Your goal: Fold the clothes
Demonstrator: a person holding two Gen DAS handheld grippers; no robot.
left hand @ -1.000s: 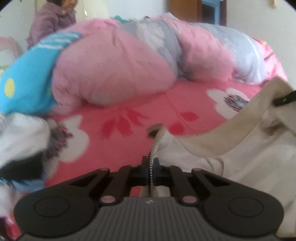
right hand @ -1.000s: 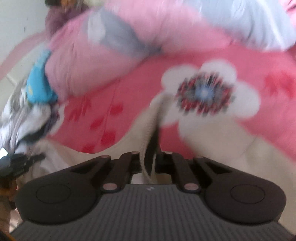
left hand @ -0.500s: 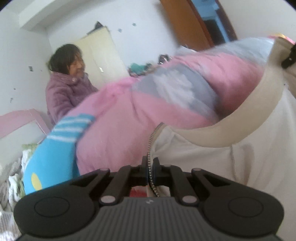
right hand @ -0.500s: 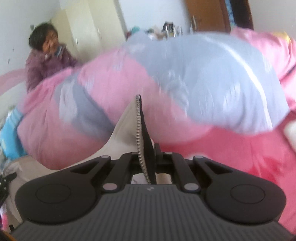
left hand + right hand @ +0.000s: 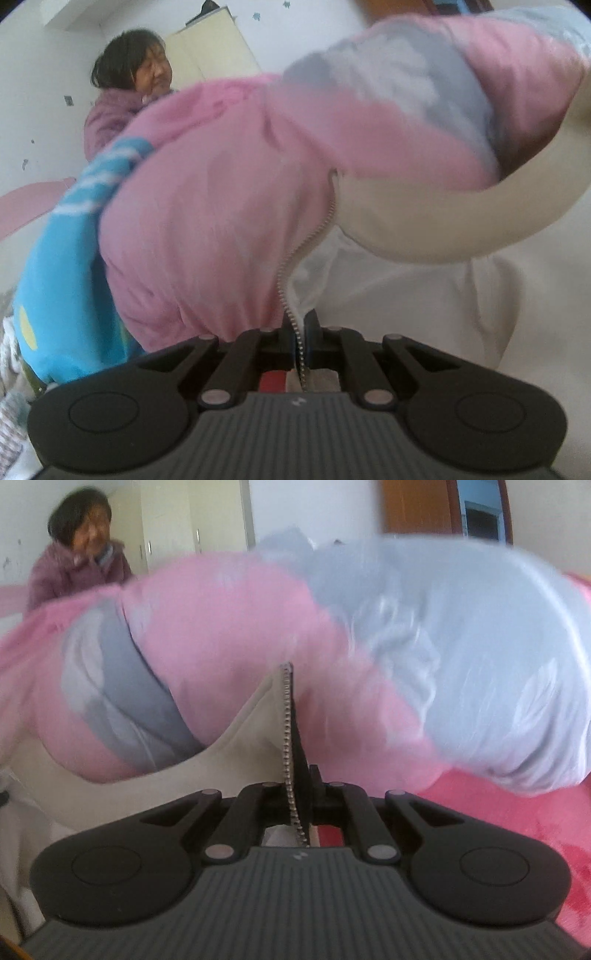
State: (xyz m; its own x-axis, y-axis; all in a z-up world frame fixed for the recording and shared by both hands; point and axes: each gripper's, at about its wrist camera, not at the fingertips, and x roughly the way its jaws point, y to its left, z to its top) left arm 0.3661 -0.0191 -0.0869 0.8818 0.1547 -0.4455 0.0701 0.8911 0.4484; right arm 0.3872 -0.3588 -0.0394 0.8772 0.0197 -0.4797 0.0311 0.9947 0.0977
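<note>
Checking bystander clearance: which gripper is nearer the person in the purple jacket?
Left, as far as these views show. From the left gripper the person looms larger; from the right gripper they sit smaller, far left.

Motion blur smearing quilt (image 5: 424,646) in both views. Cream jacket (image 5: 424,295) running off right edge, left cam. Gripper bodies hiding bed below.

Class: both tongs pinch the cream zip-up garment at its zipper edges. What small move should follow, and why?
Probably spread both tongs apart: the left tongs and right tongs each clamp a zipper edge of the cream garment, and its collar sags between them.
</note>
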